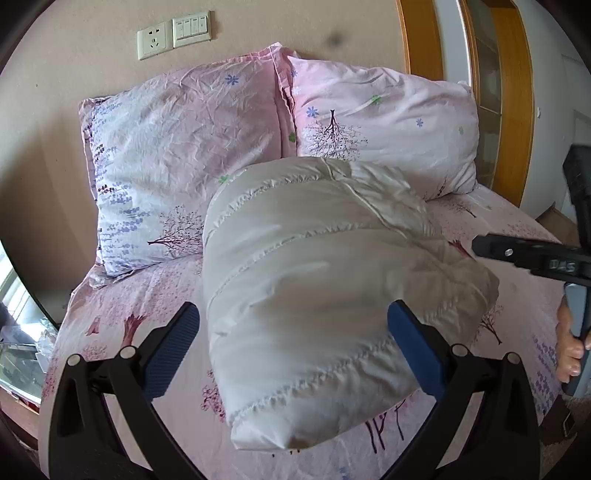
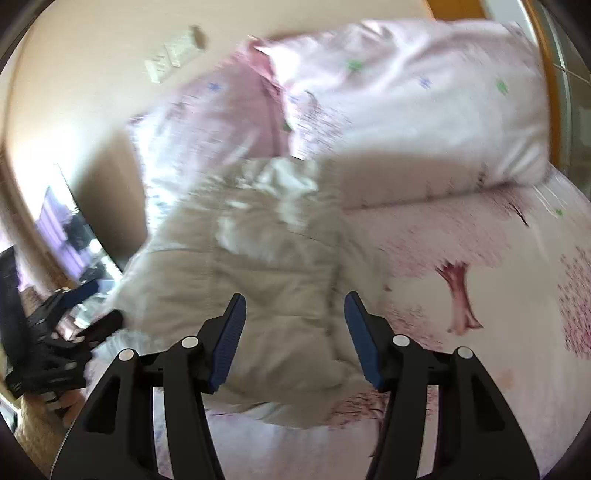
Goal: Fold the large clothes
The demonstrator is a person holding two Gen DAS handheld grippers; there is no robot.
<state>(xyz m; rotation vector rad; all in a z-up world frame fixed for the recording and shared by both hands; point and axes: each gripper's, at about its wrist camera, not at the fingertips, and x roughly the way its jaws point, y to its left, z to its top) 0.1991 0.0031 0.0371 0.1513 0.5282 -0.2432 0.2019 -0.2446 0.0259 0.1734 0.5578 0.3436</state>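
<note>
A white quilted down jacket (image 1: 314, 280) lies folded into a thick bundle on the pink flowered bedsheet (image 1: 122, 306). My left gripper (image 1: 291, 332) is open, its blue pads wide apart on either side of the bundle's near end. The left pad stands clear of the cloth and the right pad is at its edge. In the blurred right wrist view the jacket (image 2: 258, 266) lies under my right gripper (image 2: 295, 332), which is open with its pads not pressing on the cloth. One finger (image 1: 517, 254) of the right gripper reaches in from the right beside the bundle.
Two pink flowered pillows (image 1: 184, 147) (image 1: 388, 122) lean on the wall behind the jacket. A socket and switch plate (image 1: 173, 35) sit above them. A wooden door frame (image 1: 513, 110) stands at the right. The bed's left edge drops to a glass-topped stand (image 1: 18, 362). A hand (image 1: 569, 347) holds the right gripper.
</note>
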